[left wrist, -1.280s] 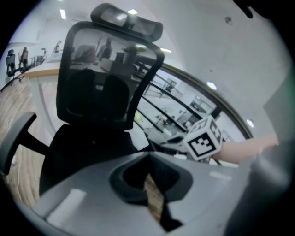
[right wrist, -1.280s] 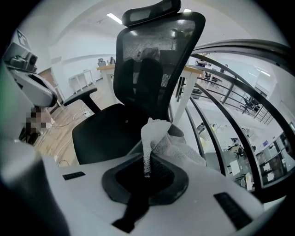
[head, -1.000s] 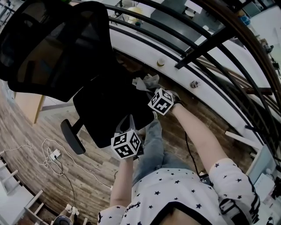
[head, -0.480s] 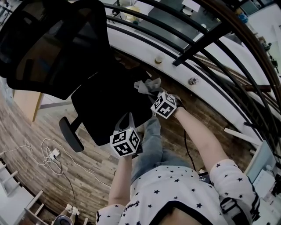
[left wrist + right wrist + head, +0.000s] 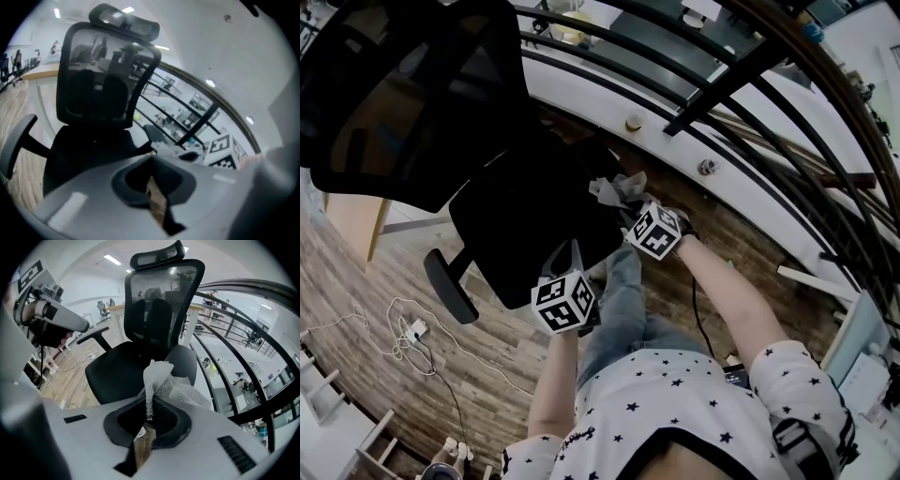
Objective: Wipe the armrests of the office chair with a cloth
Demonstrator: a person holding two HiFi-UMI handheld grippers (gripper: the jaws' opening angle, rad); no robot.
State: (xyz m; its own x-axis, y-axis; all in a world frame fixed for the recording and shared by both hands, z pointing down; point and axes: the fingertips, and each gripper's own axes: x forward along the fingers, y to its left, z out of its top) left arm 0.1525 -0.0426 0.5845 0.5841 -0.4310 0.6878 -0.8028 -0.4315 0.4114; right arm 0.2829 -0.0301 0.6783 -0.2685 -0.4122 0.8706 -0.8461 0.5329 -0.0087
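Cloth (image 5: 161,380) is clamped in R gripper (image 5: 149,411), bunched fwd so it can be dragged along the chair (image 5: 525,220) armrest (image 5: 187,359) just beyond. L gripper (image 5: 152,161) is closed on nothing, held by chair's front edge, prob. kept clear.

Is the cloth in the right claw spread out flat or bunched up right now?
Bunched up. The crumpled white cloth is pinched in the right claw and stands up from it in loose folds.

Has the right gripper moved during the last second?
Yes: the right gripper with its cloth drew slightly back toward the person, away from the railing bolt.
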